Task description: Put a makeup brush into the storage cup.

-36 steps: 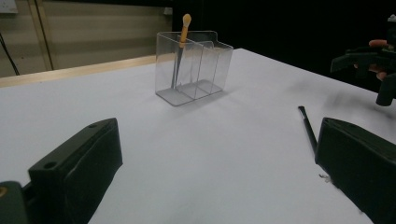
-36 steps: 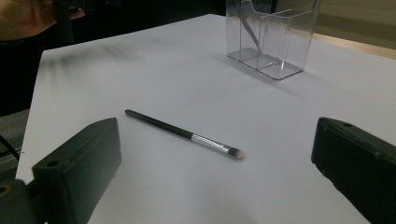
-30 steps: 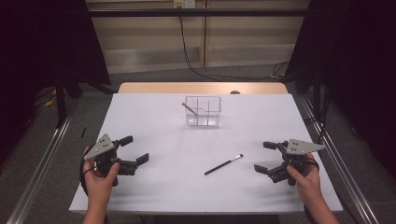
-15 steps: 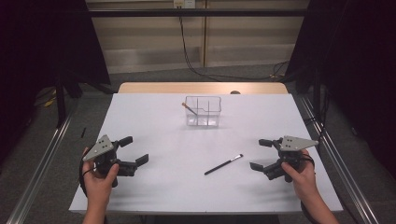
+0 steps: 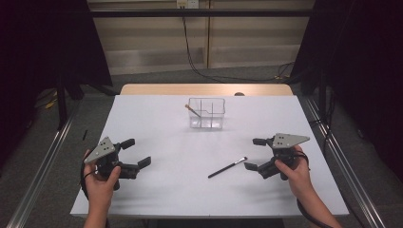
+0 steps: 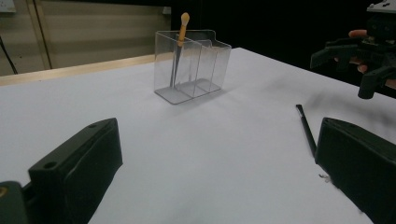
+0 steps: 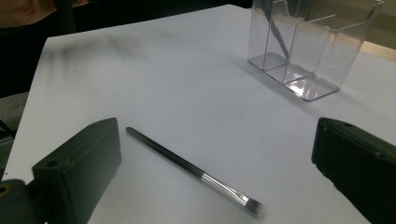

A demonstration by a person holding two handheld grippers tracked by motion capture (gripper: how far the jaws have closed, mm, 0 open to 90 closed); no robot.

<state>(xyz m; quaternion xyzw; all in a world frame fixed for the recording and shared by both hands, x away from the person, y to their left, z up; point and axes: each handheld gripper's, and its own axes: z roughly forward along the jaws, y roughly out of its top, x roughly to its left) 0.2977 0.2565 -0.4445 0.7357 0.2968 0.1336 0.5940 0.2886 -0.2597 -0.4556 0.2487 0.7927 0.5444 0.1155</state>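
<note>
On the white desk (image 5: 190,156) a black brush (image 5: 227,167) lies flat, well in front of the clear organizer (image 5: 206,113) that stands near the desk's far edge. The brush's bristle end points toward the right tongs (image 5: 257,154), which sit just beside it, held low over the desk with jaws spread wide and nothing between them. From the right gripper view, the brush (image 7: 194,173) lies between the two jaws, nearer the left one, with its silver ferrule and tip closest to the camera. The left tongs (image 5: 135,153) hover near the desk's left front, jaws likewise released and empty, well apart from the brush. One compartment of the organizer (image 6: 192,65) holds an orange-tipped stick (image 6: 181,35) leaning upright against its wall.
</note>
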